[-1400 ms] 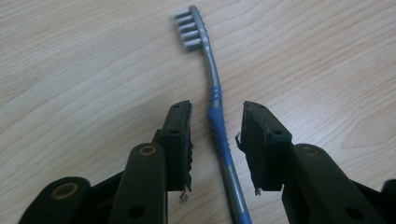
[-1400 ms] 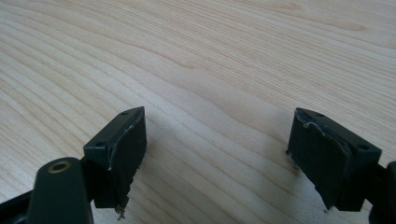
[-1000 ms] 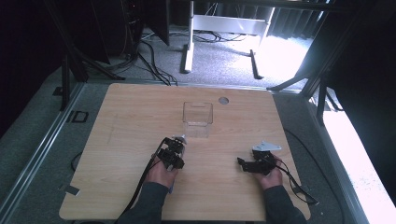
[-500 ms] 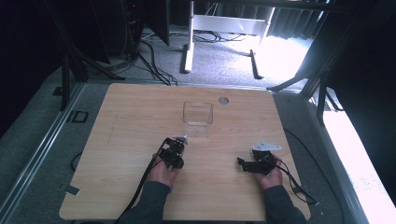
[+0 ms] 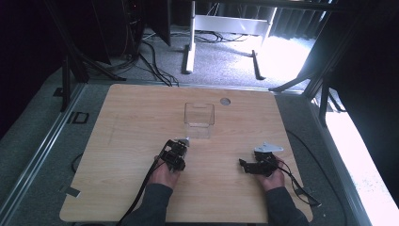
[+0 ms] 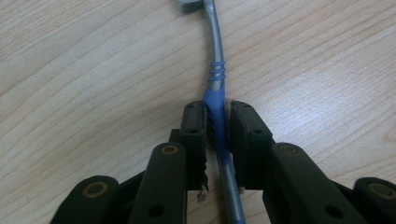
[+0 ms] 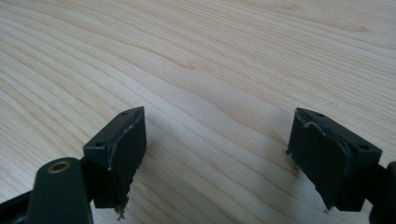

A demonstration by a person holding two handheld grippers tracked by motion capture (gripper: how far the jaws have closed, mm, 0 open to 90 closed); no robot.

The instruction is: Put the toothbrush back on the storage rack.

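Observation:
A toothbrush (image 6: pixel 215 79) with a grey and blue handle lies on the wooden table (image 5: pixel 141 113), its head pointing away from me. My left gripper (image 6: pixel 217 109) has just been closing, and its two pads now press on the blue grip of the handle. In the high view the left gripper (image 5: pixel 180 147) sits just in front of a clear plastic container (image 5: pixel 199 114), and the pale brush head (image 5: pixel 184 140) pokes out past its tips. My right gripper (image 7: pixel 219 140) stands wide open low over bare wood with nothing between its jaws; in the high view the right gripper (image 5: pixel 243 165) points left.
A small round grommet (image 5: pixel 225 100) sits in the tabletop behind the container. Cables trail from both grippers toward the table's near edge. Beyond the far edge are a grey carpet, floor cables and a white stand (image 5: pixel 190 52).

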